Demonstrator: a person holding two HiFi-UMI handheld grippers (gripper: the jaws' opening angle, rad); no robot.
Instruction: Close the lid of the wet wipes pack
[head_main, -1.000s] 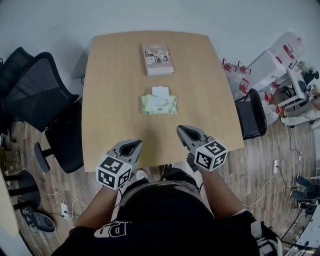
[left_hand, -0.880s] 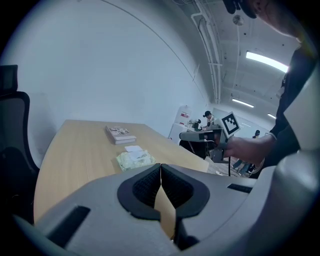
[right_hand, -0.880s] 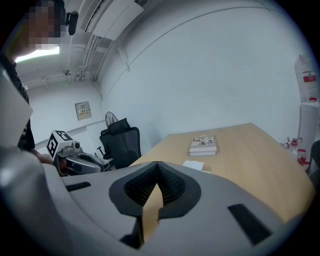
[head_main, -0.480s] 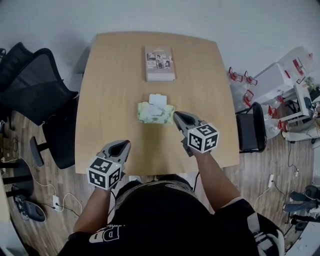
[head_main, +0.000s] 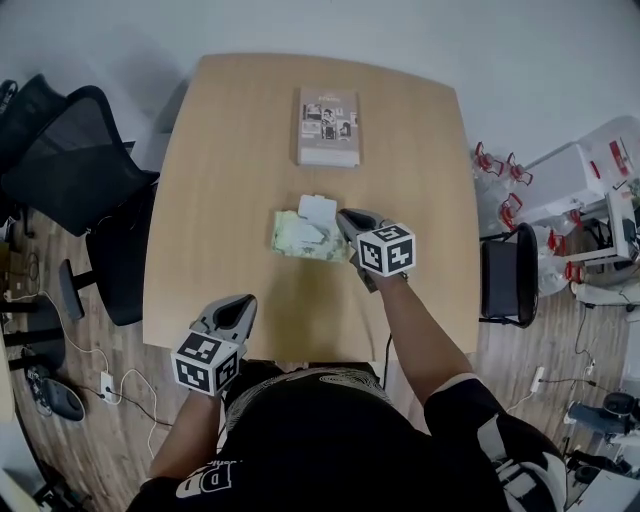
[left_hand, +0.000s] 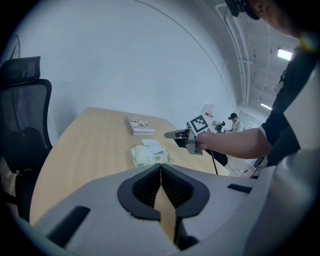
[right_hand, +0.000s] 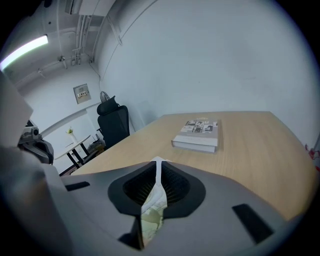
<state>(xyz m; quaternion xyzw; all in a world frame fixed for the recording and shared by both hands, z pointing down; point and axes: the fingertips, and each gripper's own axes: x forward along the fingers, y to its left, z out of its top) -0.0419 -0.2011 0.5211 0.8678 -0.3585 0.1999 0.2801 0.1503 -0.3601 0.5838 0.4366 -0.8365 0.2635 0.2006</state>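
Observation:
The pale green wet wipes pack (head_main: 303, 236) lies mid-table with its white lid (head_main: 318, 208) flipped up at the far side. My right gripper (head_main: 349, 220) hovers at the pack's right end, jaws shut with nothing in them. Through its narrow slit, the right gripper view shows the pack (right_hand: 152, 212) and the lid tip (right_hand: 158, 161). My left gripper (head_main: 239, 304) stays shut and empty over the table's near edge, well short of the pack (left_hand: 150, 155). From there the right gripper (left_hand: 176, 134) appears beside the pack.
A book (head_main: 328, 125) lies flat toward the far side of the wooden table (head_main: 220, 200). Black office chairs (head_main: 70, 170) stand to the left, and another chair (head_main: 505, 275) to the right. White equipment with red clips (head_main: 560, 175) sits far right.
My right gripper has travelled forward from the near edge up to the right end of the wipes pack. The left gripper has stayed by the near edge.

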